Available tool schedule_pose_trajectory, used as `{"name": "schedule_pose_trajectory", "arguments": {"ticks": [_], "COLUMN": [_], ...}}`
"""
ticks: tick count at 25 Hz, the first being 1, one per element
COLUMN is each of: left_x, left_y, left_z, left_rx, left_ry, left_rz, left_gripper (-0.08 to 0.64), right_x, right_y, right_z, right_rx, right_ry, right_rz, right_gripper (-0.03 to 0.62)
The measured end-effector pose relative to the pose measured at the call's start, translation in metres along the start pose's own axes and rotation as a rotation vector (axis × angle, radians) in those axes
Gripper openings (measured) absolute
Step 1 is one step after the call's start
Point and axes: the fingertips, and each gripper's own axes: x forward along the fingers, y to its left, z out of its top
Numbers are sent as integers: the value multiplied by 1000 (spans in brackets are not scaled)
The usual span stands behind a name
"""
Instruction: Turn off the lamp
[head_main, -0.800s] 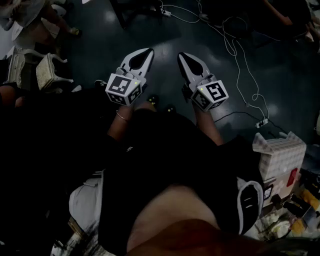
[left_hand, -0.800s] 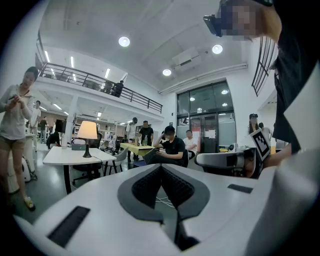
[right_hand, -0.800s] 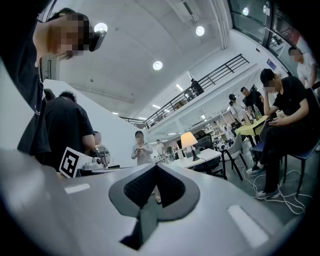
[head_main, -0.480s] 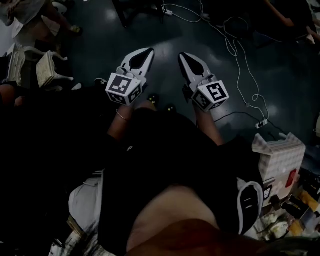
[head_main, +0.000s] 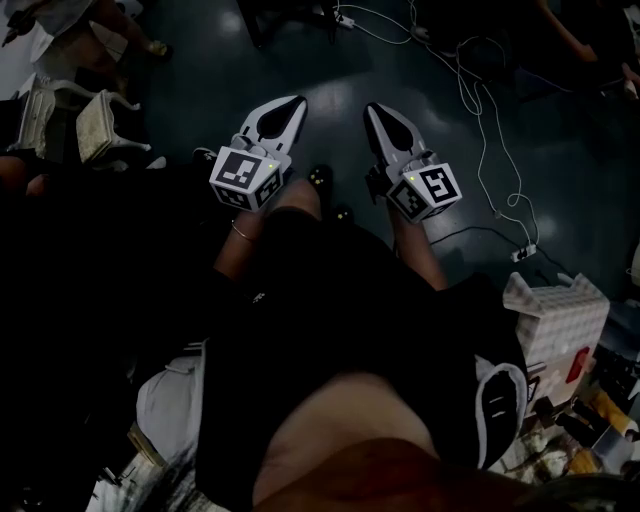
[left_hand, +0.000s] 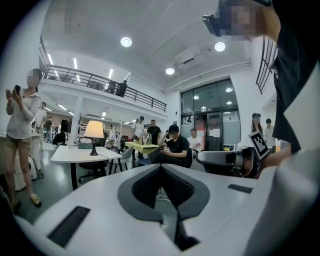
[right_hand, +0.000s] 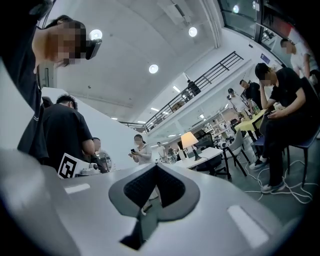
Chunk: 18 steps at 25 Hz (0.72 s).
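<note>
The lamp (left_hand: 94, 131) has a glowing beige shade and a dark stem. It stands far off on a white table (left_hand: 70, 155), left of centre in the left gripper view. The right gripper view shows the same lamp (right_hand: 189, 140) lit on that table (right_hand: 205, 156), beyond the jaws. In the head view my left gripper (head_main: 293, 103) and right gripper (head_main: 375, 108) are held side by side above the dark floor. Both are shut with nothing in them, and both are far from the lamp. The left gripper (left_hand: 160, 166) and right gripper (right_hand: 156, 165) point roughly level.
White cables (head_main: 480, 130) and a power strip (head_main: 523, 250) lie on the floor to the right. White chairs (head_main: 95, 125) stand at the left and a white box (head_main: 560, 320) at the lower right. Seated people (left_hand: 175, 146) and a standing person (left_hand: 20, 125) are in the room.
The floor, chairs and cables have slid a little in the head view, and a shoe now shows between the grippers. Both grippers keep their pose and stay shut.
</note>
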Motion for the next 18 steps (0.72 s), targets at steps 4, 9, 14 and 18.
{"name": "schedule_pose_trajectory", "arguments": {"ticks": [4,9,14,18], "left_x": [1,21,49,71], "left_y": [9,17,32,51], "left_z": [1,7,10,12], "left_rx": [-30,-27,-30,-49], "left_ry": [-19,-29,-38,-32], "left_rz": [12,-7,-43,-55], "left_gripper": [7,8,8,8], "right_x": [2,9,28,46], "right_y": [-5,-16,-36,-51], "right_z": [-1,10,12,12], "right_rx": [4,-11,-22,-19], "right_ry": [0,3,-2,14], "right_rz": [0,-17,-35,-47], "right_gripper": [-2,-2,-2,-2]}}
